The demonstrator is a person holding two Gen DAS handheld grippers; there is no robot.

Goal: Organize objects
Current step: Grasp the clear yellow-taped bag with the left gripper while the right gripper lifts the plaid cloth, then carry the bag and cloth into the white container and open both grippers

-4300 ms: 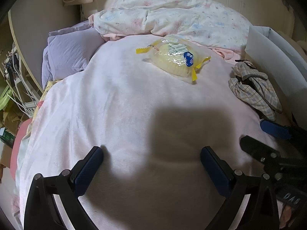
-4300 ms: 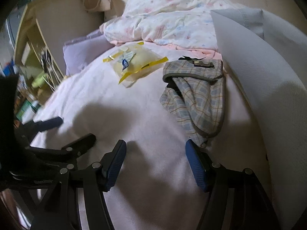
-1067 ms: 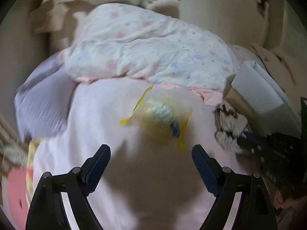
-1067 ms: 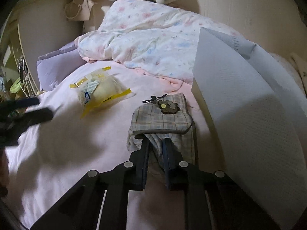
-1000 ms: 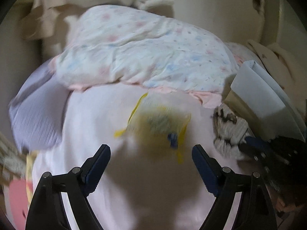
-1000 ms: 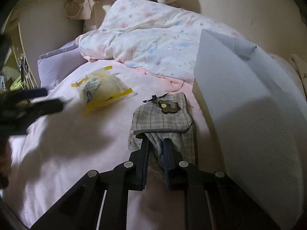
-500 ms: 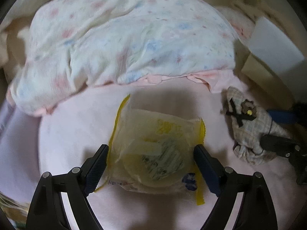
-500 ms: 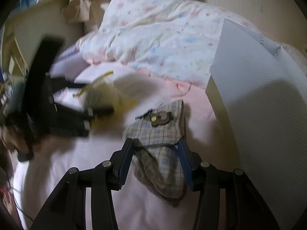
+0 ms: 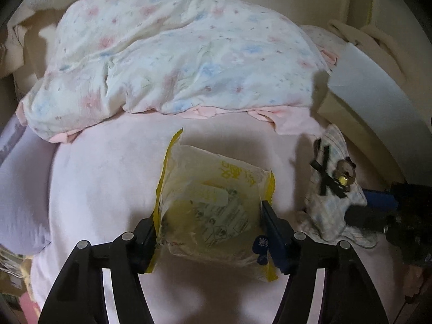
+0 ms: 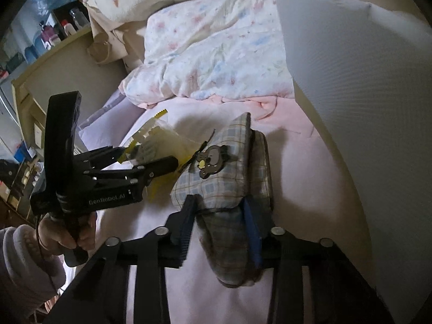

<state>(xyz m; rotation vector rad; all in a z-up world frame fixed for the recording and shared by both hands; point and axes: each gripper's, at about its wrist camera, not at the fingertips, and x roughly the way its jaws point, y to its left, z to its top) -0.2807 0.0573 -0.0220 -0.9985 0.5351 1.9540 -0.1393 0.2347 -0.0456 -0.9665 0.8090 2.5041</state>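
Clear yellow-edged plastic food packet (image 9: 213,210) lies mid-bed on the pale pink blanket (image 9: 102,189). Left gripper (image 9: 209,228) straddles it; jaws have just been closing and both pads now press the packet's sides. Plaid fabric pouch with a bear charm (image 10: 221,178) sits just right of the packet, near the white box wall (image 10: 364,102). Right gripper (image 10: 220,222) has also just been closing, jaws pinched on the pouch's near end. Floral duvet (image 9: 172,59) is bunched behind both.
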